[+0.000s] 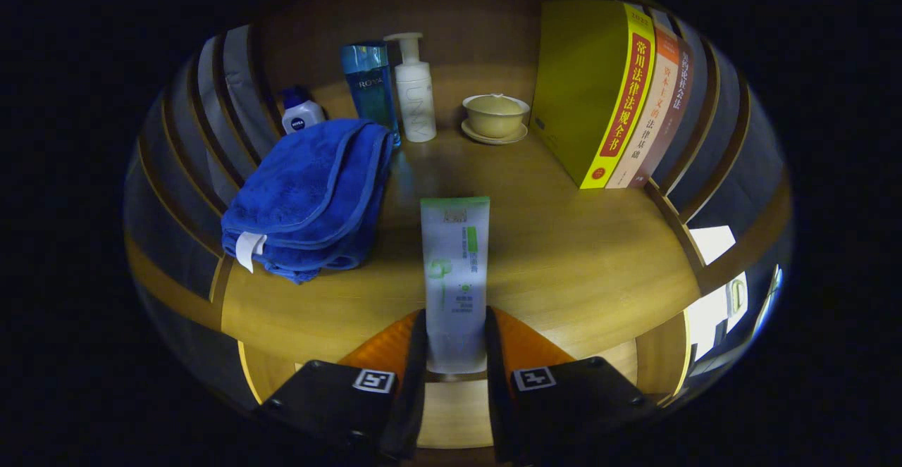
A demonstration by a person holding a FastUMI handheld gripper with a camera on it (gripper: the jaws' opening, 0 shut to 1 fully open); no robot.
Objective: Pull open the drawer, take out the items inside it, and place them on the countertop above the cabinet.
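Gripping a white tube with green trim (455,280) between both fingers of the gripper (455,347), jaws narrowed onto its lower end, pads pressed against either side. Tube extended straight ahead of the fingers, over the wooden countertop (578,263); contact between tube and countertop not determinable. Taking the tube as landmark: folded blue towel (310,196) lying on the countertop just to its left, white tag hanging at the towel's near corner. Beyond the towel, small white bottle with a blue cap (301,111) standing upright. Beyond the tube's far end and slightly left, tall blue bottle (370,86) and white pump bottle (414,90) standing side by side, near touching, against the back wall. Beyond the tube and slightly right, lidded cream cup on a saucer (495,118), apart from the pump bottle. To the tube's right and further back, row of upright books (613,94), yellow one nearest, two more behind it, spines facing forward. Slatted side walls noted on both flanks of the countertop. Drawer state not determinable.
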